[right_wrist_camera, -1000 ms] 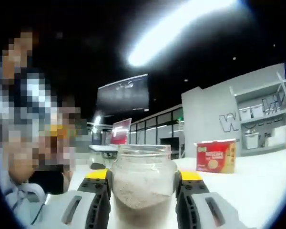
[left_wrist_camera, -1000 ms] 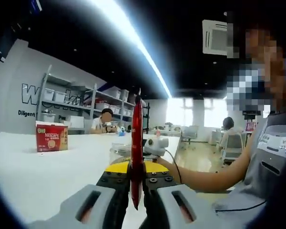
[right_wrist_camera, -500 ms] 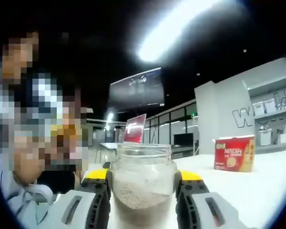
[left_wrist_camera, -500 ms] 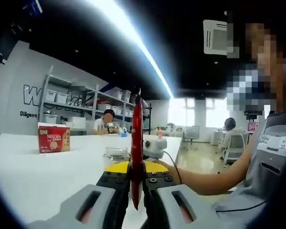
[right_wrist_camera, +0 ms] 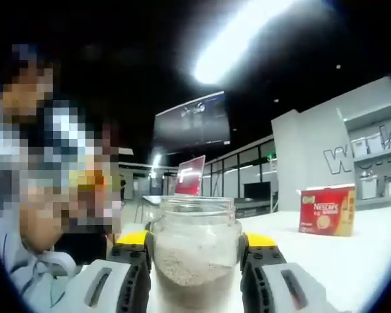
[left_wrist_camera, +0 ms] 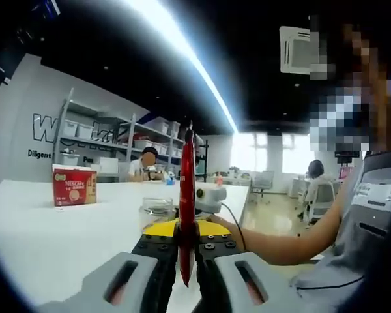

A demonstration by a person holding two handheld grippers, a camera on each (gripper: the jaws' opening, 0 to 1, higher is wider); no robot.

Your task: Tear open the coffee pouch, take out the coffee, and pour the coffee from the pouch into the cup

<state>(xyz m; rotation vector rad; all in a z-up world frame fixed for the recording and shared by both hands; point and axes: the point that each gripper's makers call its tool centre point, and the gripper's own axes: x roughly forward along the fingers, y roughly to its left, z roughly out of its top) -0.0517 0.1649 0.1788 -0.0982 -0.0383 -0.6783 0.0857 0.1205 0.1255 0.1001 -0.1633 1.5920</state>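
The left gripper (left_wrist_camera: 186, 257) pinches a red coffee pouch (left_wrist_camera: 187, 195) upright and edge-on, above the white worktop (left_wrist_camera: 65, 228). Just behind the pouch, the right gripper (right_wrist_camera: 195, 261) clamps a glass cup (right_wrist_camera: 195, 251) holding granules. The pouch's torn end cannot be made out.

We see a glossy red foil pouch (left_wrist_camera: 187, 195), a clear glass cup (right_wrist_camera: 195, 251) of grainy powder, matt white table (left_wrist_camera: 45, 241), cardboard box (left_wrist_camera: 73, 185).

An open-plan office or lab: white counter (left_wrist_camera: 45, 235), shelving with storage bins (left_wrist_camera: 85, 130), ceiling strip lights (left_wrist_camera: 182, 52), seated people at desks.
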